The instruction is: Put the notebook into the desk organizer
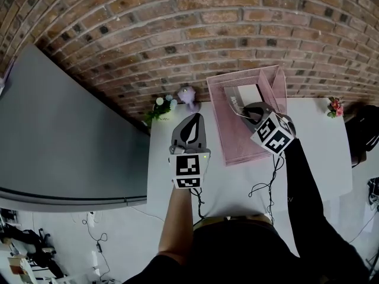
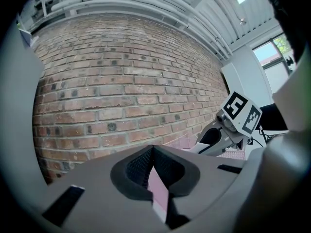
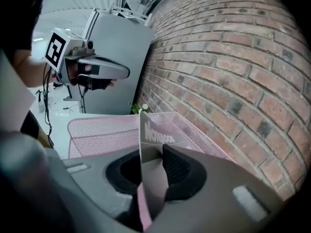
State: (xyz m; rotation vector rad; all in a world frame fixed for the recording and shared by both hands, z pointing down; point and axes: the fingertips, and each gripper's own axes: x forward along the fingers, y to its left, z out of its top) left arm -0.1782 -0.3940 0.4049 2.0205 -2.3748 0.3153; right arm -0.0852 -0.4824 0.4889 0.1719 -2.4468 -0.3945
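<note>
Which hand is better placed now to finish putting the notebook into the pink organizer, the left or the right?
Right. The right gripper is over the pink organizer with the notebook between its jaws. The left gripper, jaws together, hangs beside the organizer over the table.

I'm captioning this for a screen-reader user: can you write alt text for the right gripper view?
A grey notebook stands between the right tongs, over a pink mesh desk organizer beside a brick wall. The left tongs hang in the background, upper left, before a grey cabinet.
</note>
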